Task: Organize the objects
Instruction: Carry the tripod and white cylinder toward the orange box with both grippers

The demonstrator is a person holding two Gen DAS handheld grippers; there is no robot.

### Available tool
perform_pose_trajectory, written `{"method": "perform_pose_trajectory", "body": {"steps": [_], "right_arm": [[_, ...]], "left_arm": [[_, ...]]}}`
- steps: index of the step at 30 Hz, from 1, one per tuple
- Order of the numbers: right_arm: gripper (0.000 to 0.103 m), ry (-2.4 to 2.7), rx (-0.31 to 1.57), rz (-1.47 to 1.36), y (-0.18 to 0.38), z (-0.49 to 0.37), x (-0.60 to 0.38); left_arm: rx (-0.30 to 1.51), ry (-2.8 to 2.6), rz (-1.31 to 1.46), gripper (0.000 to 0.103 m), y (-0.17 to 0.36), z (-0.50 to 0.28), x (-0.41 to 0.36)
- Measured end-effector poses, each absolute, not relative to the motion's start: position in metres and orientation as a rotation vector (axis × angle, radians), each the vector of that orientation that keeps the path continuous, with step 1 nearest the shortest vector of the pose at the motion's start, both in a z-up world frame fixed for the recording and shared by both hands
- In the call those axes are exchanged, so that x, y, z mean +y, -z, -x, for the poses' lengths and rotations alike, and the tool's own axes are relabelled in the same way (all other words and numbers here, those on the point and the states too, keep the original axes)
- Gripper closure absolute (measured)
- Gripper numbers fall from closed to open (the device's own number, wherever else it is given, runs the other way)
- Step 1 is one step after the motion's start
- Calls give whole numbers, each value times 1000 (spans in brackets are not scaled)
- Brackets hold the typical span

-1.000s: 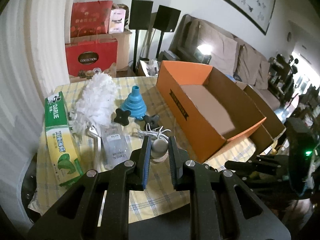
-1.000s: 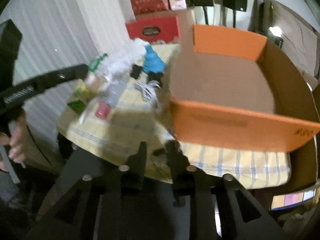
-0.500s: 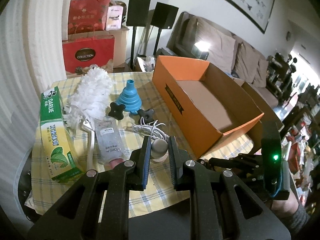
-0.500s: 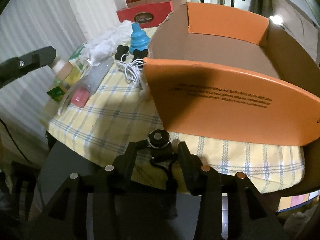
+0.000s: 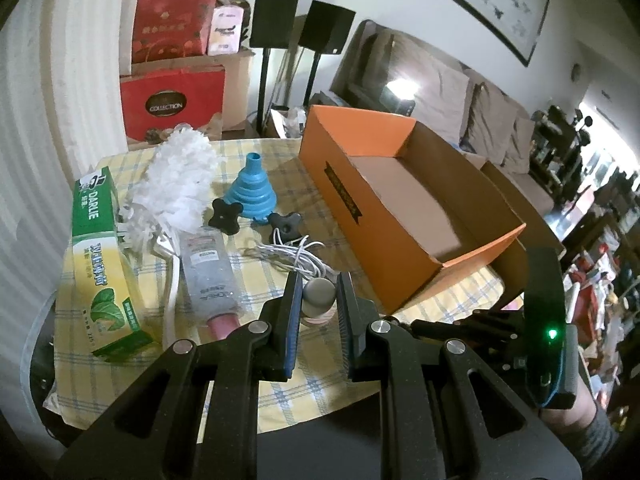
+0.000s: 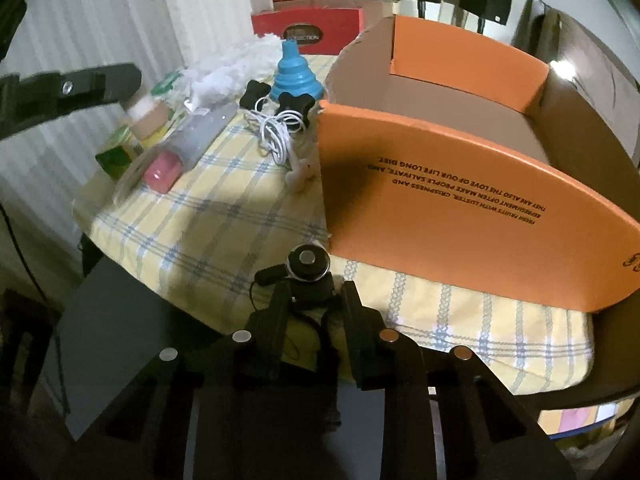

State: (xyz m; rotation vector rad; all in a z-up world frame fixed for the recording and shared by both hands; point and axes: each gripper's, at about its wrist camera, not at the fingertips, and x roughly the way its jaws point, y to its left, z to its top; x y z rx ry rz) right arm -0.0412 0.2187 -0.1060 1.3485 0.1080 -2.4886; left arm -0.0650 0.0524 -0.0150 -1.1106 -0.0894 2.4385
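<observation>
Table under a yellow checked cloth [image 5: 248, 276], bearing an open orange cardboard box [image 5: 360, 216], blue ridged funnel [image 5: 250, 188], white coiled cable [image 5: 296, 254] and green toothpaste carton [image 5: 100, 264].

Open cardboard box [image 5: 416, 216] on the table's [image 5: 280, 384] right side. Left of it, funnel [image 5: 252, 192] between two knobs [image 5: 226, 216], coiled cable [image 5: 296, 254] just in front. Further left, duster [image 5: 180, 176] behind a lying tube [image 5: 210, 276], toothpaste carton [image 5: 102, 264] along the left edge. Small mount [image 6: 308, 268] at the near edge, before the box.
</observation>
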Motion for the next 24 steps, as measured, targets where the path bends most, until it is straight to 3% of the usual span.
{"method": "perform_pose_trajectory", "body": {"steps": [5, 24], "right_arm": [[78, 2504, 6, -1307, 95, 39, 223], [78, 2602, -64, -1021, -9, 28, 222]], "left_arm": [[-83, -2439, 1098, 87, 10, 63, 53], [-87, -2510, 1046, 87, -11, 62, 56]]}}
